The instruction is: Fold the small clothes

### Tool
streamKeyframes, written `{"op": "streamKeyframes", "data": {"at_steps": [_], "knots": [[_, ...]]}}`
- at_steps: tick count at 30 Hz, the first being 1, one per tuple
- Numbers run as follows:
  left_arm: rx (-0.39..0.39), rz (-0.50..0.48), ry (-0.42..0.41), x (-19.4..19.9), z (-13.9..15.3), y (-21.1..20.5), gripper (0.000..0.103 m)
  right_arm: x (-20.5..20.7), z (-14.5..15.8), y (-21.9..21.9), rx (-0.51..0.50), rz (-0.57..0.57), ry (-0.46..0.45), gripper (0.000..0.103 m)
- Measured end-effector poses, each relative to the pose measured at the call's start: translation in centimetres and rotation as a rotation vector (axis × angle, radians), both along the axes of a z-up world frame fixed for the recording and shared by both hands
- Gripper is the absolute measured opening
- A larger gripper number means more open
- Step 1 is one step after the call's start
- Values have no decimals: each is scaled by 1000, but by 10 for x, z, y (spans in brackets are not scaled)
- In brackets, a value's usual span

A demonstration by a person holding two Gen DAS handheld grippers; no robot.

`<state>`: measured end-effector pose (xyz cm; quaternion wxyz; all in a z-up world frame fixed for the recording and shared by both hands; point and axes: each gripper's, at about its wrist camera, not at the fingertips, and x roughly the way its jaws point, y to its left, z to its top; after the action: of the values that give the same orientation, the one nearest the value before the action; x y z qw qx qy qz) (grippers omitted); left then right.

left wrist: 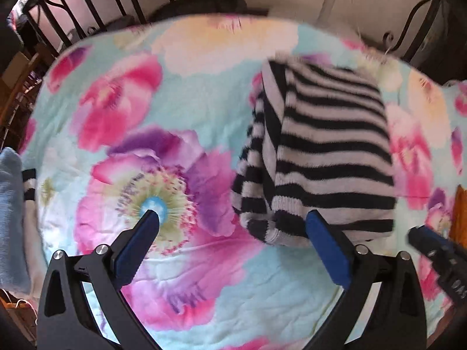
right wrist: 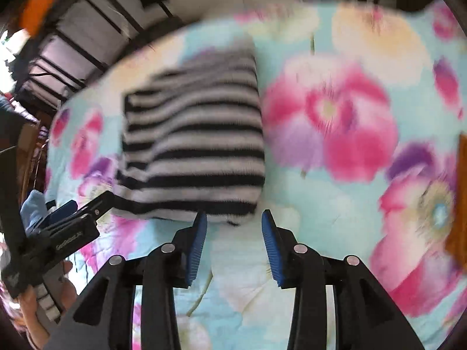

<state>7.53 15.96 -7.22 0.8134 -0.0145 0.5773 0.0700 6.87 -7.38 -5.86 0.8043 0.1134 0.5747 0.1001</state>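
Note:
A black-and-white striped knit garment [left wrist: 327, 157] lies folded into a rough rectangle on the floral bedspread [left wrist: 175, 134]. My left gripper [left wrist: 233, 215] is open wide and empty, its right finger just at the garment's near edge. In the right wrist view the same garment [right wrist: 195, 145] lies ahead and to the left. My right gripper [right wrist: 233, 218] is open and empty, its fingertips at the garment's near right corner. The left gripper also shows at the left of that view [right wrist: 73, 218].
A light blue cloth [left wrist: 11, 218] and another striped piece [left wrist: 29, 183] lie at the bed's left edge. A black metal bed frame [left wrist: 96, 8] runs behind the bed. An orange object [left wrist: 461, 215] sits at the right edge.

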Motion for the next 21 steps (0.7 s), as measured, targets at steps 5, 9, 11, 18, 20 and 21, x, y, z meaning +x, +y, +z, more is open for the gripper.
{"op": "streamKeyframes", "data": {"at_steps": [5, 9, 11, 18, 20, 21], "knots": [[-37, -12, -30, -23, 26, 10, 98, -22, 29, -21, 69, -13, -57, 41], [6, -67, -44, -29, 31, 7, 98, -33, 28, -27, 65, 7, -87, 41], [27, -81, -23, -24, 25, 3, 98, -31, 24, -27, 46, 15, -86, 40], [1, -85, -3, 8, 5, -11, 98, -6, 3, -22, 120, -24, -52, 40], [-11, -92, -6, 16, 2, -18, 98, 5, -3, -15, 137, -16, -45, 40], [-13, -92, -3, 19, 0, -20, 98, 9, -6, -11, 141, -12, -43, 40]]}}
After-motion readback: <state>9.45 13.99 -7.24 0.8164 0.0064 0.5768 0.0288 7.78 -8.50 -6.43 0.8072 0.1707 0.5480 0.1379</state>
